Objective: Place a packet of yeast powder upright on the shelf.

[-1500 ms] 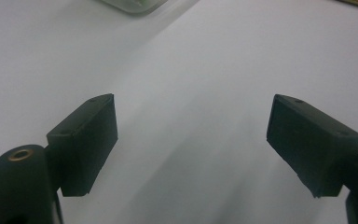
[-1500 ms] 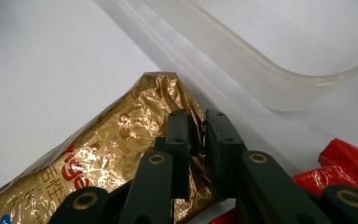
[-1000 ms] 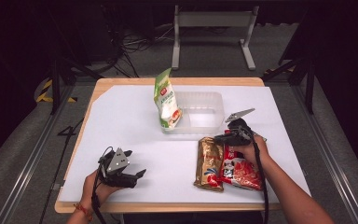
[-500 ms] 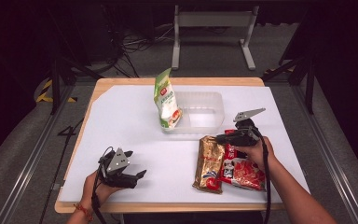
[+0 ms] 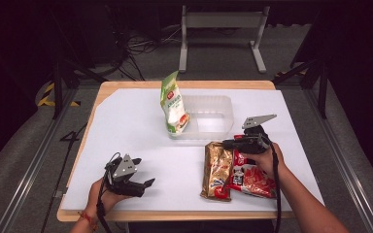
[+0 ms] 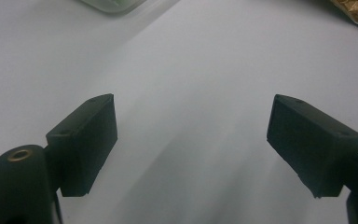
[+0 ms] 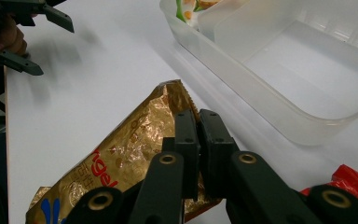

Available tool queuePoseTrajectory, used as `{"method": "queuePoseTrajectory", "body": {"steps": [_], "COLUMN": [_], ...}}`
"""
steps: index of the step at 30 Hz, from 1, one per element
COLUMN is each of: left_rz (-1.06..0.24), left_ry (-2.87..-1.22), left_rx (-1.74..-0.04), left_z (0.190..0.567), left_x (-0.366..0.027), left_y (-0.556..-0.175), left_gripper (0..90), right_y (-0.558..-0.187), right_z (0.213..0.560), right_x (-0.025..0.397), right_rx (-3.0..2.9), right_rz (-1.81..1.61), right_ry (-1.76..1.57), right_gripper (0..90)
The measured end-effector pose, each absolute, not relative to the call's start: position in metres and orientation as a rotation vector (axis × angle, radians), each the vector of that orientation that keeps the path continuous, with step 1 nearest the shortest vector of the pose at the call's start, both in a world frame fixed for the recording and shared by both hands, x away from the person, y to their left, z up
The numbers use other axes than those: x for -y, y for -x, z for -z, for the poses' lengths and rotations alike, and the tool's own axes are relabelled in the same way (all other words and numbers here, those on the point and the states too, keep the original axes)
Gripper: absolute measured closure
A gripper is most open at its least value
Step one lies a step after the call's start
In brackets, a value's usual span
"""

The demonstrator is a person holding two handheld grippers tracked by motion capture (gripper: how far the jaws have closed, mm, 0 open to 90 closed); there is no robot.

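A: High view, big stuff first? White table [image 5: 141, 126] fills mid frame, clear tub [image 5: 209, 116] centre, green bag [image 5: 174, 104] standing in its left end.
B: Snacks? Gold bag [image 5: 217, 171] lower centre-right, red bag [image 5: 250, 175] touching its right side, both flat on the table.
A: Right gripper [image 5: 228, 143]? Over the gold bag's top end, just below the tub.
B: Right gripper view: jaws clenched together, gold bag [image 7: 121, 154] under them. Pinching foil or only above it, cannot tell.
A: Left gripper [image 5: 148, 183]? Lower left of the high view, well apart from the bags.
B: Left gripper view: jaws spread wide, released, bare white table [image 6: 186, 93] between them.
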State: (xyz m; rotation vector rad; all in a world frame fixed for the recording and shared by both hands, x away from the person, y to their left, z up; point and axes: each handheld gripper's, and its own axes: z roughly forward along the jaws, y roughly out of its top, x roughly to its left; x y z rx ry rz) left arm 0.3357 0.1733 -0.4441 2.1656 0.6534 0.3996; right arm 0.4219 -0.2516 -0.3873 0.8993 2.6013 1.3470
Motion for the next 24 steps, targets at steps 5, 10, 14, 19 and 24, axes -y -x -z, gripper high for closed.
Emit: {"method": "queuePoseTrajectory", "body": {"steps": [5, 10, 14, 19, 24], "left_rz": [-0.394, -0.394, -0.401, -0.406, -0.398], "left_ry": [-2.183, -2.187, -2.194, -2.191, -2.194], "left_rx": [-0.645, -0.643, -0.654, -0.655, -0.656], "left_z": [0.445, 0.445, 0.446, 0.446, 0.446], "left_x": [-0.171, -0.170, -0.171, -0.172, -0.172], "left_y": [-0.336, -0.336, -0.337, -0.337, -0.336], "left_gripper": [16.6, 16.6, 16.5, 16.3, 16.4], "right_y": [-0.419, -0.416, -0.413, -0.406, -0.399], "right_z": [0.384, 0.381, 0.376, 0.364, 0.353], "right_x": [0.251, 0.251, 0.251, 0.248, 0.245], "right_rx": [-2.587, -2.572, -2.566, -2.571, -2.560], "right_rz": [-1.372, -1.393, -1.414, -1.418, -1.446], "right_ry": [-0.874, -0.868, -0.855, -0.816, -0.770], "right_gripper": [86.9, 87.0, 87.3, 87.8, 88.0]}}
